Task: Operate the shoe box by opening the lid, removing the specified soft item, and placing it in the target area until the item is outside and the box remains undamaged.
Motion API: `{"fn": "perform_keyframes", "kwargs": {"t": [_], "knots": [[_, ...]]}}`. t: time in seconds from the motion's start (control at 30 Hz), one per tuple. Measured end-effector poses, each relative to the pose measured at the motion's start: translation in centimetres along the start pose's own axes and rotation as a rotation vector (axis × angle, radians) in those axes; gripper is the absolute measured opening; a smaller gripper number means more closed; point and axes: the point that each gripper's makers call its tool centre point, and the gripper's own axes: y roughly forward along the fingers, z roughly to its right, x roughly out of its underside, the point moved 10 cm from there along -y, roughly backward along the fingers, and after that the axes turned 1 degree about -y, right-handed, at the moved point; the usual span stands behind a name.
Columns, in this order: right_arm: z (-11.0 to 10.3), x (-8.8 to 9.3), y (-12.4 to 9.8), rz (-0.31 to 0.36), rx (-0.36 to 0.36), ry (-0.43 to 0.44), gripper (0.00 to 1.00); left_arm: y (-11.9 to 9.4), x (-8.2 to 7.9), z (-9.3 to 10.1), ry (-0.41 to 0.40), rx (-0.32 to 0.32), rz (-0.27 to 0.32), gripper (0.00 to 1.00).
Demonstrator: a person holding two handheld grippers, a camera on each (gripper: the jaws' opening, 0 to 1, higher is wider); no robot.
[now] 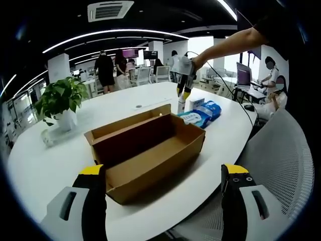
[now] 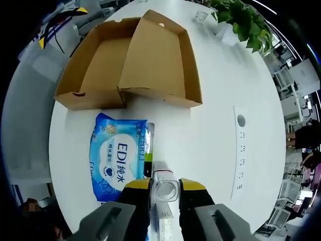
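1. In the left gripper view I saw the brown cardboard shoe box (image 1: 145, 150) standing open on the white oval tabletop (image 1: 45, 165), its lid folded back, and I saw nothing inside it.
2. The left tool (image 1: 163, 183) was spread wide and held nothing; its yellow-tipped jaws stood apart, on my side of the box, not touching it.
3. In the right gripper view the blue soft pack of wet wipes (image 2: 119, 155) lay flat on the tabletop, just beside the outer wall of the box, so I judged the soft item was already outside.
4. The right tool (image 2: 164, 193) was closed narrow on a small clear plastic bottle with a round cap (image 2: 164, 188), right next to the pack.
5. I judged the pack to be light, soft and a little slippery, because of its glossy film. It would bend if lifted by one corner, so I would take it across a short edge, or at the middle where it is thickest.
6. The cardboard walls looked thin and easy to dent, so I would keep both tools away from the box edges.
7. A green potted plant (image 1: 60, 100) stood well apart from the box, on the far side of the tabletop.
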Motion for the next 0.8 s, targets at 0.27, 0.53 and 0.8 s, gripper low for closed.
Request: {"fn": "perform_keyframes", "kwargs": {"t": [0.27, 0.53, 0.8], "knots": [[0.4, 0.2, -0.2, -0.002, 0.016, 0.009, 0.19, 0.3, 0.5, -0.3, -0.026, -0.002, -0.011, 0.99], [0.7, 0.2, -0.4, 0.005, 0.03, 0.02, 0.22, 0.5, 1.0, -1.1, -0.053, -0.023, -0.022, 0.98], [0.8, -0.1, -0.9, 0.028, 0.052, 0.041, 0.28, 0.8, 1.2, -2.3, -0.109, -0.064, -0.04, 0.93]]}}
